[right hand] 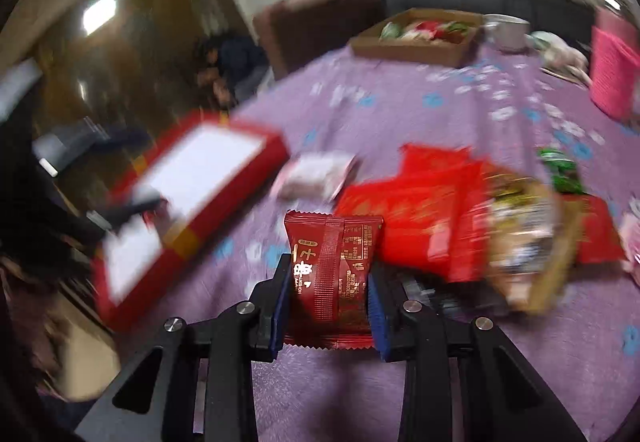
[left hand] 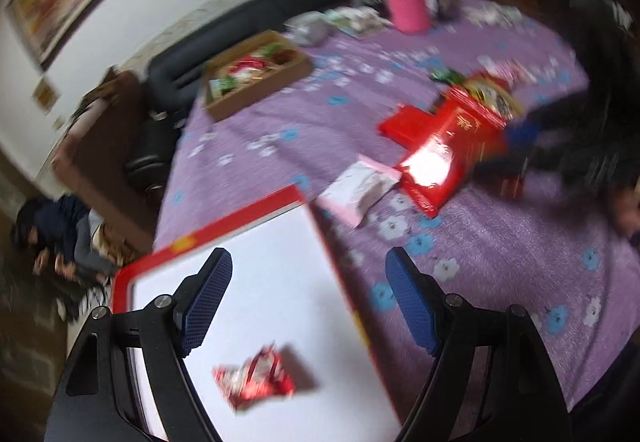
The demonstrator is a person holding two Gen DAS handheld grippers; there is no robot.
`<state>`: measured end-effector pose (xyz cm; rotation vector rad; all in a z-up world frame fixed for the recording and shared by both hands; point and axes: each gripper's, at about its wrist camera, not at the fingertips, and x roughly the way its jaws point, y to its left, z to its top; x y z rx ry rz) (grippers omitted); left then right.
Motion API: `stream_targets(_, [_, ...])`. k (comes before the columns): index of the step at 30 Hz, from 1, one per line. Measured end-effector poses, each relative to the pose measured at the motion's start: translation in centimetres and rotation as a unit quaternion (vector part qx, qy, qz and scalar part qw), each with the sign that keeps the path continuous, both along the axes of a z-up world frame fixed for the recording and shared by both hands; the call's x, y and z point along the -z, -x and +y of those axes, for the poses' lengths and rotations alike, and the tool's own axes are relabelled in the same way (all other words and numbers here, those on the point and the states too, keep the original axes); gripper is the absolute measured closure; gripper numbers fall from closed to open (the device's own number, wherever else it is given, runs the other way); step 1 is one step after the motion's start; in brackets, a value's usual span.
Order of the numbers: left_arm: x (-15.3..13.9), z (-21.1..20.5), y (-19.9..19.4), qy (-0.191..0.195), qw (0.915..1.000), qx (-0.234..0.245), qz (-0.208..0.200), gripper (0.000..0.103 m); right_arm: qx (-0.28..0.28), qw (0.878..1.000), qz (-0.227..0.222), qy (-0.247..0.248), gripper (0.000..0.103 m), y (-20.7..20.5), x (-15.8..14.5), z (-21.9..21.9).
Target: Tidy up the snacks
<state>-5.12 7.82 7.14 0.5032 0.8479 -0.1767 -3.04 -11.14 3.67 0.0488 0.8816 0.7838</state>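
Observation:
My right gripper (right hand: 330, 268) is shut on a dark red snack packet (right hand: 334, 266), held upright between the blue pads above the purple cloth. My left gripper (left hand: 309, 254) stands open over a shallow red box with a white inside (left hand: 240, 220). In that box a small red-and-white packet (left hand: 254, 378) lies loose below the jaws, touching neither finger. In the right wrist view the red box (right hand: 224, 210) is to the left of the held packet. A heap of red snack bags (left hand: 448, 146) (right hand: 420, 218) lies on the cloth, with a pale pink packet (left hand: 360, 188) (right hand: 316, 174) beside it.
A purple flowered cloth (left hand: 500, 262) covers the surface. A brown cardboard tray of snacks (left hand: 256, 76) (right hand: 416, 38) sits at the far side, near a pink container (left hand: 406, 0) (right hand: 612, 78). A green packet (right hand: 562, 170) lies right of the heap. A dark sofa runs behind.

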Motion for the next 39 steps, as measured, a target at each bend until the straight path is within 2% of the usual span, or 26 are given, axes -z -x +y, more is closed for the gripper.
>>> stream_targets(3, [0.9,-2.0,-2.4,-0.044,0.9982,0.035,0.02,0.024,0.057,0.995,0.016,-0.079,0.069,-1.3,-1.3,-4.6])
stream_targets(6, [1.6,-3.1,-4.5,-0.063,0.9944,0.067,0.053,0.024,0.112,0.983,0.041,-0.137,0.069,-2.5,-1.5,-7.9])
stream_targets(11, [3.0,-4.7,-7.5,-0.069,0.988,0.088,0.106,0.024,0.164,0.969,0.055,-0.174,0.068,-3.5,-1.7,-10.1])
stream_targets(17, [5.5,-5.3,-10.1,-0.089,0.981,0.084,0.151,0.023,0.201,0.958,0.084,-0.189,0.066,-4.5,-0.8,-12.0])
stream_targets(20, [5.6,-4.5,-11.2,-0.052,0.9816,0.071,0.17,0.022,0.203,0.956,0.089,-0.191,0.066,-4.5,-0.6,-12.2])
stream_targets(24, [5.6,-4.5,-11.1,-0.034,0.9846,0.059,0.161,0.024,0.207,0.956,0.089,-0.188,0.066,-4.7,-0.4,-12.2])
stream_targets(25, [5.6,-4.6,-10.9,-0.029,0.9849,0.055,0.162,0.029,0.208,0.956,0.09,-0.186,0.066,-4.9,-0.4,-12.1])
stream_targets(26, [5.5,-4.4,-10.9,-0.013,0.9847,0.048,0.167,0.039,0.211,0.956,0.09,-0.184,0.066,-4.9,-0.3,-12.1])
stream_targets(28, [5.5,-3.8,-10.7,0.033,0.9826,0.025,0.181,0.053,0.215,0.955,0.092,-0.181,0.066,-4.9,-0.1,-12.3])
stream_targets(29, [5.4,-3.8,-10.6,0.042,0.9825,0.017,0.181,0.058,0.216,0.955,0.093,-0.183,0.066,-4.8,-0.1,-12.3])
stream_targets(33, [5.4,-4.3,-9.0,0.049,0.9875,-0.009,0.149,0.066,0.221,0.955,0.086,-0.177,0.066,-4.7,-0.1,-12.4])
stream_targets(39, [4.9,-4.3,-6.7,0.096,0.9861,-0.055,0.124,0.075,0.229,0.954,0.079,-0.176,0.066,-4.5,-0.2,-12.8])
